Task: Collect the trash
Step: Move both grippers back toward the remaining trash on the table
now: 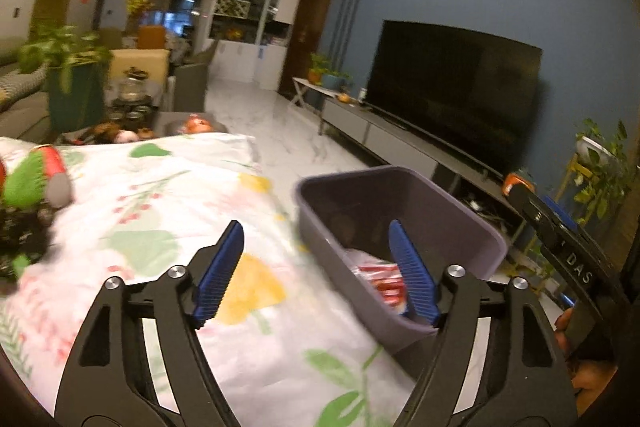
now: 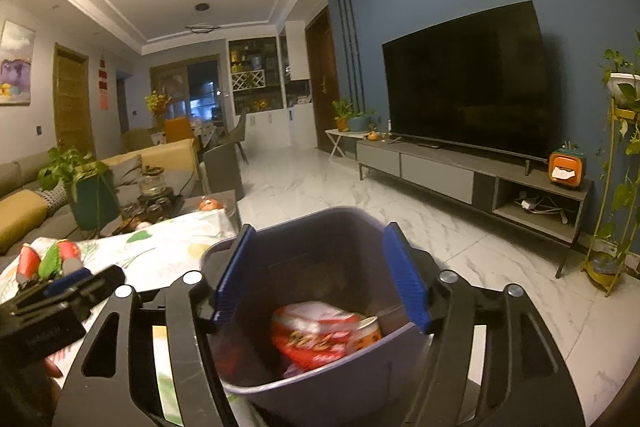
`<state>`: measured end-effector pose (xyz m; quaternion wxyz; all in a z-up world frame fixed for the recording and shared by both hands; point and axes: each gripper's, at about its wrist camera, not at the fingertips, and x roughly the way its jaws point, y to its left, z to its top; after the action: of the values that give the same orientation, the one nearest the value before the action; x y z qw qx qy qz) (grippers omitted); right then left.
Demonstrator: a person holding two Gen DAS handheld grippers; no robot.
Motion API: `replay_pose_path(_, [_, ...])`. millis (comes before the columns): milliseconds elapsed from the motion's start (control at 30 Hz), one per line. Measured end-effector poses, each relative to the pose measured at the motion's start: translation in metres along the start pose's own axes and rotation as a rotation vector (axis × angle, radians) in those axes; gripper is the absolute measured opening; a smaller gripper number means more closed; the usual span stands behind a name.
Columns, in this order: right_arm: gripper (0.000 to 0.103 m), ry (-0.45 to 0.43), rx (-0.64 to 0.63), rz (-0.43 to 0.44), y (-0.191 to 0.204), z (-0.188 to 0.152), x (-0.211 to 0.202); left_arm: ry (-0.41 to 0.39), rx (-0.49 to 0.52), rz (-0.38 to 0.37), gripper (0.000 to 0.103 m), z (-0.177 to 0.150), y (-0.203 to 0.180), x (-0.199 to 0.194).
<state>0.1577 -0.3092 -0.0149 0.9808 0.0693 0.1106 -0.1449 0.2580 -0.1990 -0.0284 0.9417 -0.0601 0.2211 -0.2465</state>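
Purple plastic bin (image 2: 320,379) sat at the floral table's (image 1: 160,227) edge, holding a red wrapper (image 2: 316,339) and a can (image 2: 368,333). Both grippers, left (image 1: 316,251) and right (image 2: 320,267), gaped wide, empty.

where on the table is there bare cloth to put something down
Bare floral cloth stretches from the open left gripper to the far table edge, beside the purple bin. It is crowded at the left edge with the red and green packet, and beyond the cloth with jars.
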Motion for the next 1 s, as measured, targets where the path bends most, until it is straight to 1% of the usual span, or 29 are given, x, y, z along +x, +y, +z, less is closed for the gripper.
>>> replay_pose_path(67, [0.068, 0.004, -0.006, 0.018, 0.008, -0.001, -0.004, -0.015, -0.008, 0.032, 0.076, -0.002, 0.012, -0.012])
replay_pose_path(200, [0.071, 0.014, -0.023, 0.08, 0.03, -0.004, -0.011, -0.041, -0.001, 0.133, 0.077, -0.006, 0.037, -0.038])
replay_pose_path(300, [0.075, 0.018, -0.051, 0.13, 0.052, -0.006, -0.016, -0.054, -0.019, 0.182, 0.077, -0.01, 0.061, -0.059])
replay_pose_path(433, [0.076, 0.025, -0.085, 0.197, 0.082, -0.011, -0.02, -0.07, -0.028, 0.285, 0.077, -0.015, 0.096, -0.086])
replay_pose_path(467, [0.076, 0.029, -0.092, 0.216, 0.091, -0.012, -0.021, -0.075, -0.035, 0.322, 0.077, -0.017, 0.109, -0.094])
replay_pose_path(600, [0.076, 0.034, -0.115, 0.274, 0.127, -0.016, -0.022, -0.082, -0.097, 0.39, 0.077, -0.02, 0.151, -0.12])
replay_pose_path(667, [0.076, 0.04, -0.128, 0.308, 0.147, -0.018, -0.022, -0.08, -0.11, 0.428, 0.077, -0.023, 0.17, -0.128])
replay_pose_path(867, [0.076, 0.053, -0.16, 0.358, 0.192, -0.024, -0.015, -0.057, -0.127, 0.488, 0.077, -0.029, 0.216, -0.135])
replay_pose_path(1000, [0.076, 0.07, -0.169, 0.382, 0.217, -0.028, -0.008, -0.033, -0.138, 0.492, 0.077, -0.029, 0.239, -0.127])
